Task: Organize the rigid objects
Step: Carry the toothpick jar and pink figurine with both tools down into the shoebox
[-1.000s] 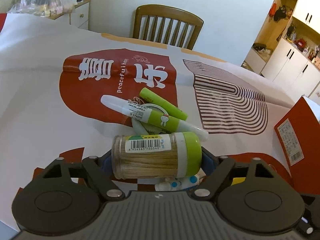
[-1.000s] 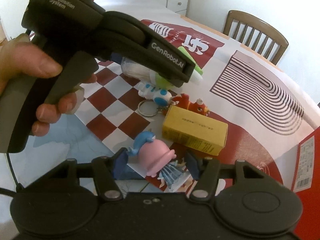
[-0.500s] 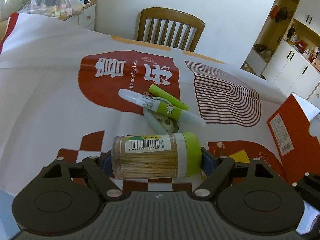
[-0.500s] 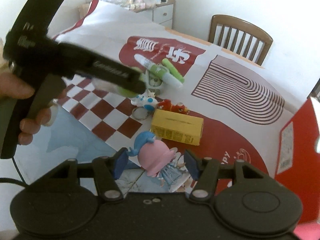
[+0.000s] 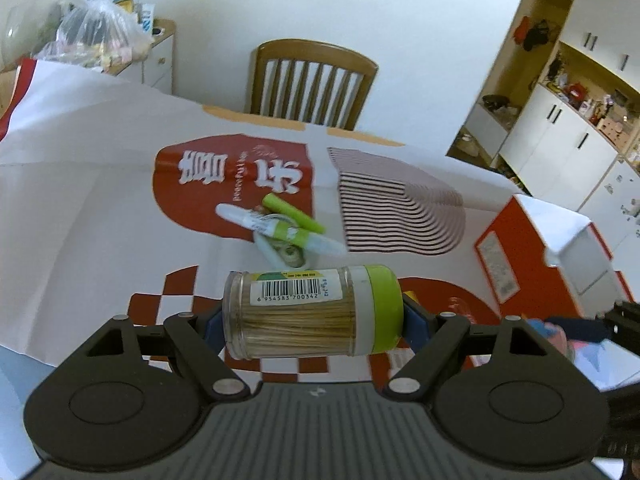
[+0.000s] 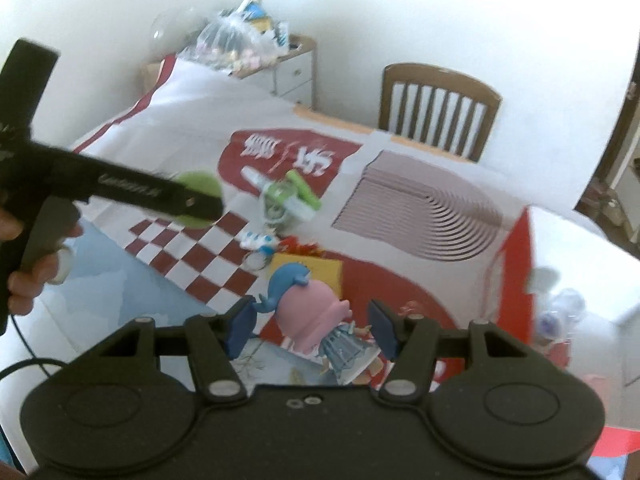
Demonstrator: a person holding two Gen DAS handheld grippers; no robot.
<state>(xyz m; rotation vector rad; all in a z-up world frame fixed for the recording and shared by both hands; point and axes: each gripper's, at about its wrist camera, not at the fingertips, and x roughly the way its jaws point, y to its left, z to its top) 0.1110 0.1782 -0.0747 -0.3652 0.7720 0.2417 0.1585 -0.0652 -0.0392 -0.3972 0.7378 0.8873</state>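
My left jaws clamp the toothpick jar (image 5: 312,312) end to end above the table (image 5: 80,184), smooth plastic likely slippery, while my right jaws pinch the light, rigid pink figurine (image 6: 312,316) at its sides.

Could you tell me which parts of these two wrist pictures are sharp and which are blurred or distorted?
Left wrist view: the toothpick jar is crisp, its barcode readable; the pens behind it are slightly smeared; the fisheye bends the cabinets.
Right wrist view: softer overall; the left gripper and the tablecloth print are motion-blurred, while the pink figurine between the fingers is fairly clear.
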